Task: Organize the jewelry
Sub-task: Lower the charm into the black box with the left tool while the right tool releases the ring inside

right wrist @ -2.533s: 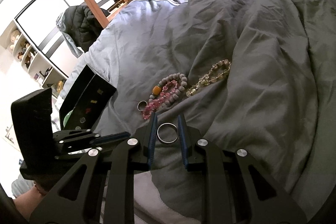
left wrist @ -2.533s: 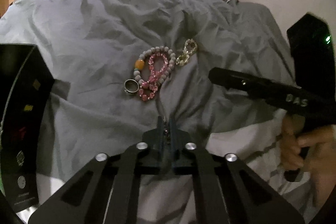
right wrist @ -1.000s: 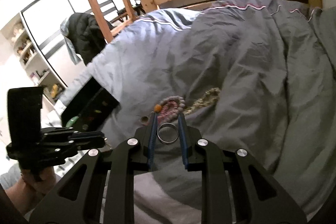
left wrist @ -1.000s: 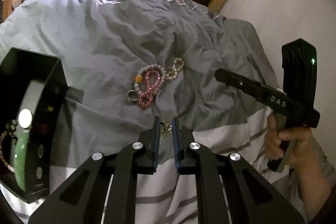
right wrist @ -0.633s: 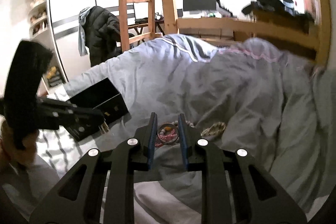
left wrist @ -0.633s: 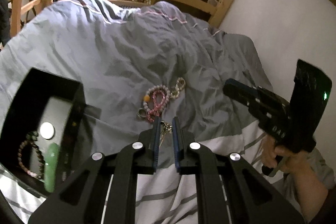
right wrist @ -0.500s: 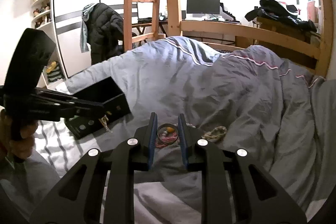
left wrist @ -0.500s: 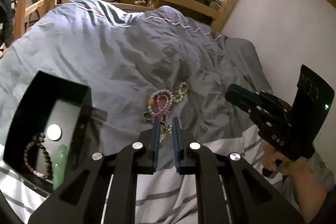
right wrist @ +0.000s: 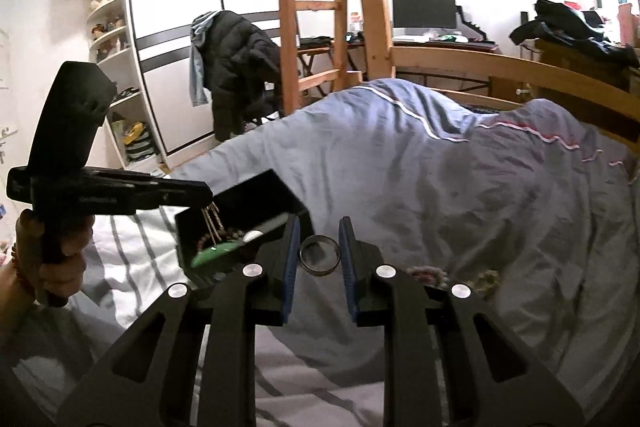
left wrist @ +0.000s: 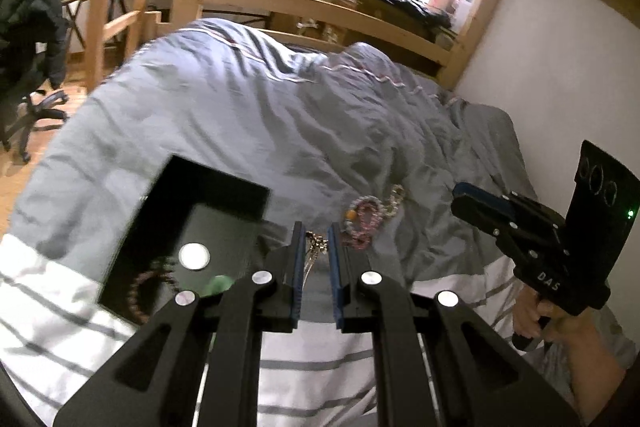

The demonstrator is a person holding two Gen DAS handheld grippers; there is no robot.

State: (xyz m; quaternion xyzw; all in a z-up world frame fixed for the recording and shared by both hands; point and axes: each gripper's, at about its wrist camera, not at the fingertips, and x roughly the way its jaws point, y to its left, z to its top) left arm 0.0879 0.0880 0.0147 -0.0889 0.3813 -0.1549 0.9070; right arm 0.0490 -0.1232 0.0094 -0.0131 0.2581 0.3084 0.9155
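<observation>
My left gripper point(left wrist: 313, 237) is shut on a thin gold chain point(left wrist: 312, 255) that dangles above the right edge of the black jewelry box point(left wrist: 224, 195); the chain point(right wrist: 212, 223) hangs over the box point(right wrist: 256, 193) in the right wrist view. The box holds a brown bead bracelet point(left wrist: 148, 281), a white disc point(left wrist: 194, 255) and a green piece point(left wrist: 216, 285). My right gripper point(right wrist: 320, 239) is shut on a dark metal ring point(right wrist: 320, 254), held above the bed right of the box. Pink and grey bead bracelets point(left wrist: 362, 219) lie on the grey duvet point(left wrist: 280, 107).
A pale gold bead bracelet point(left wrist: 394, 199) lies beside the bead pile. A white striped sheet point(left wrist: 312, 367) covers the near bed. A wooden bed frame and ladder point(right wrist: 312, 7), a desk with a monitor point(right wrist: 424, 9) and a chair with a black jacket point(right wrist: 236, 63) stand beyond.
Both grippers have risen and swung left toward the box. The gold chain now hangs over the box's edge. The ring stays held in the right gripper.
</observation>
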